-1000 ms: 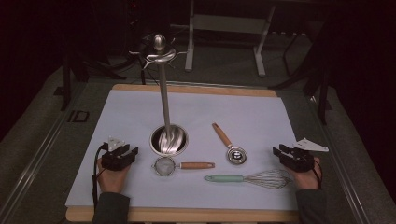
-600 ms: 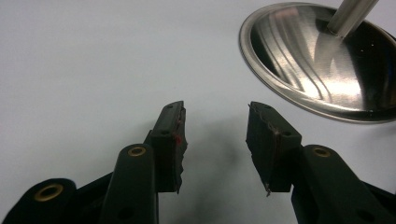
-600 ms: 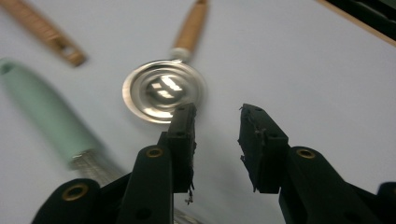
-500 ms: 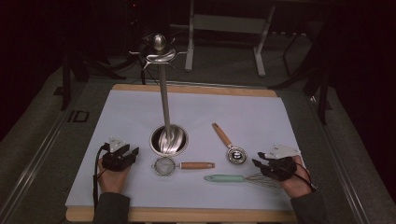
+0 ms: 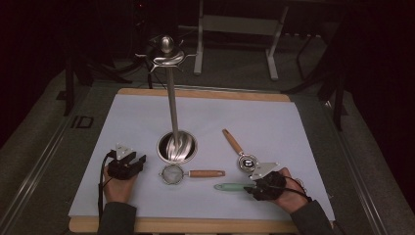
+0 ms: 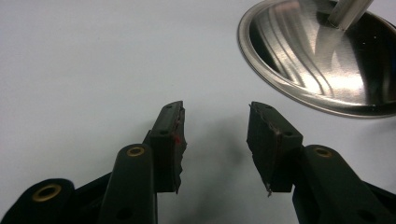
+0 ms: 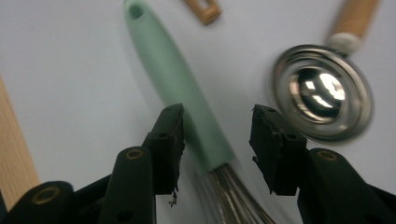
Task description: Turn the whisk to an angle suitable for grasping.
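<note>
Grippers sit low near the front edge of the white sheet [image 5: 205,117] covering the wooden table. From the high view, the left gripper [image 5: 128,164] rests toward the front left corner, apart from the small round mesh strainer with a wooden handle [image 5: 188,173] and from the shiny steel stand with a round dished base and tall pole [image 5: 175,144]. The right gripper [image 5: 262,185] lies over the wire end of the mint-green-handled whisk [image 5: 230,186], near the front right part of the sheet, just in front of the wooden-handled steel measuring spoon [image 5: 242,154].

From the left gripper view, the left gripper [image 6: 215,135] has its jaws spread with bare white sheet between them; the steel base [image 6: 322,56] lies ahead to the right.

From the right gripper view, the right gripper [image 7: 217,140] has just been opening; its jaws stand wide on either side of the whisk [image 7: 177,79], where green handle meets wires, and I can't see the pads pressing it. The spoon's bowl [image 7: 322,93] lies just beyond the right jaw.
</note>
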Demonstrator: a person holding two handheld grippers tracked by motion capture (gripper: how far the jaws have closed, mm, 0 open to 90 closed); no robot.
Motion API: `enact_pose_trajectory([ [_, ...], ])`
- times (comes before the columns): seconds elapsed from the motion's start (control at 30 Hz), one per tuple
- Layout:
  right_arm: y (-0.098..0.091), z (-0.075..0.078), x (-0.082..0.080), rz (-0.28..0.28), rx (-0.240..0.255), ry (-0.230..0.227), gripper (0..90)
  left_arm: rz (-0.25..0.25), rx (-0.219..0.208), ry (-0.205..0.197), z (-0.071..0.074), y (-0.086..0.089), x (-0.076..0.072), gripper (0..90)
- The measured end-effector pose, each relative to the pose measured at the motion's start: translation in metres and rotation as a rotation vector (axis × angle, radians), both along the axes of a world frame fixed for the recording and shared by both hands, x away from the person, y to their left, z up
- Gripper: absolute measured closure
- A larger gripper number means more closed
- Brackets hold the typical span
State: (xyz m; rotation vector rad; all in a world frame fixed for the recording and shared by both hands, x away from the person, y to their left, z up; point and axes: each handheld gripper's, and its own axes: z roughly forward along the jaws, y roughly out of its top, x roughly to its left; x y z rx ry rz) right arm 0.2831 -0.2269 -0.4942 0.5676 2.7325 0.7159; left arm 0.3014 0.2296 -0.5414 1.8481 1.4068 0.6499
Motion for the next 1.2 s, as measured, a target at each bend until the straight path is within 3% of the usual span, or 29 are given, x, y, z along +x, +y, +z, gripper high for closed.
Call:
enact_pose_trajectory([
  [0.17,0.01,-0.006,0.004,0.035,-0.036,0.05,54.7,0.0,-0.003,0.001,0.0,0.0,0.0,56.5],
  [0.33,0.013,-0.009,0.008,0.041,-0.062,0.067,55.9,0.001,-0.011,0.001,0.0,0.002,0.0,56.4],
  [0.57,0.009,-0.005,0.008,0.028,-0.091,0.063,62.0,0.002,-0.012,0.001,0.0,0.002,0.0,56.3],
  [0.77,-0.003,0.0,0.007,-0.004,-0.075,0.071,67.8,0.002,-0.013,0.004,0.0,0.002,0.0,55.9],
  [1.03,-0.009,0.001,0.01,-0.032,-0.082,0.075,67.5,0.005,-0.012,0.003,0.0,0.002,0.0,55.9],
  [1.2,-0.005,0.001,0.01,-0.033,-0.116,0.074,67.4,0.007,-0.014,0.004,0.0,0.002,0.0,55.9],
])
